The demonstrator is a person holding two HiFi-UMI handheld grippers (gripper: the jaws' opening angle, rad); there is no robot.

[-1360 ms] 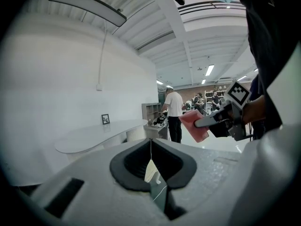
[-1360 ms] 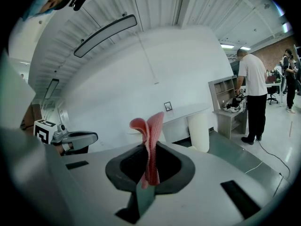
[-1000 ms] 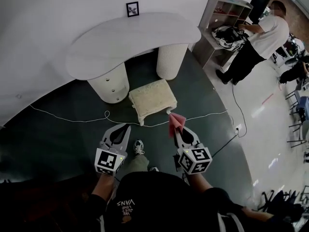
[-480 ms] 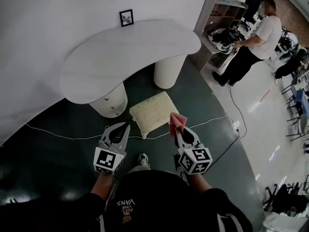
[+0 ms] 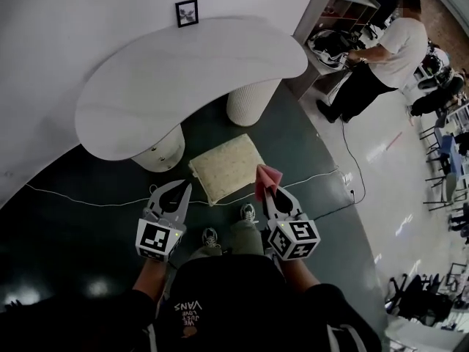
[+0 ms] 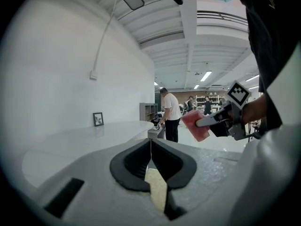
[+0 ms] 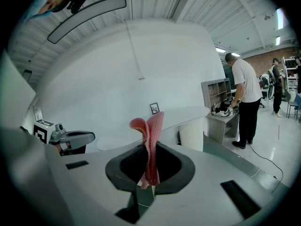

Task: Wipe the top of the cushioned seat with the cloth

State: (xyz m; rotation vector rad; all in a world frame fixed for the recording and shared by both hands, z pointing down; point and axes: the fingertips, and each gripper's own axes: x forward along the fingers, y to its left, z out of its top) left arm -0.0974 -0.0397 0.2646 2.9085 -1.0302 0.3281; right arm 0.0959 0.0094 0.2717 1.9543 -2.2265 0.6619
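Observation:
The cream cushioned seat point(image 5: 226, 167) stands on the dark floor just in front of both grippers, below the white table. My right gripper point(image 5: 270, 191) is shut on a folded pink cloth point(image 5: 267, 177), held upright off the seat's right corner and above it. In the right gripper view the cloth point(image 7: 150, 140) sticks up from between the jaws. My left gripper point(image 5: 182, 190) hovers off the seat's left front corner, jaws shut with nothing in them. Through the left gripper view a strip of the seat point(image 6: 157, 187) shows below the jaws, and the cloth point(image 6: 196, 125) at the right.
A curved white table point(image 5: 183, 72) on round pedestals point(image 5: 251, 101) overhangs the space behind the seat, with a small framed picture point(image 5: 186, 12) on it. A white cable point(image 5: 88, 200) runs across the floor. A person point(image 5: 381, 57) stands at a grey shelf point(image 5: 330, 13) to the far right.
I have stepped closer: the seat and table now sit nearer and lower in the head view. Both grippers hold the same pose, the cloth still clamped in the right one.

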